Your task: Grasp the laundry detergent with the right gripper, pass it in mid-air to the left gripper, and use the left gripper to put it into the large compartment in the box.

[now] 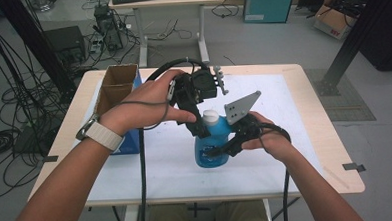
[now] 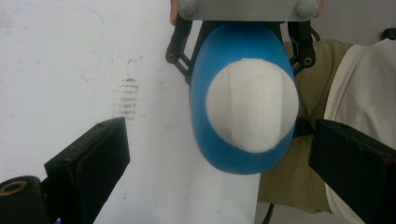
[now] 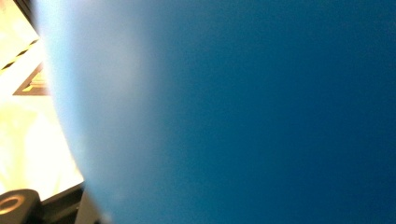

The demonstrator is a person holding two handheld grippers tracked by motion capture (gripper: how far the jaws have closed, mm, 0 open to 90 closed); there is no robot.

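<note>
Right gripper (image 1: 224, 142) clamped on blue bottle (image 1: 211, 145) | left gripper (image 1: 200, 121) open, jaws astride white cap (image 2: 252, 105), not touching

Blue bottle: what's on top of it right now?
A white cap sits on the blue bottle. The left gripper hangs above it, jaws open, apart from the cap. The opening under the cap is covered.

Smooth glossy blue plastic bottle (image 2: 219, 154), matt white cap (image 2: 252, 105), matt black tongs (image 2: 219, 172).
</note>
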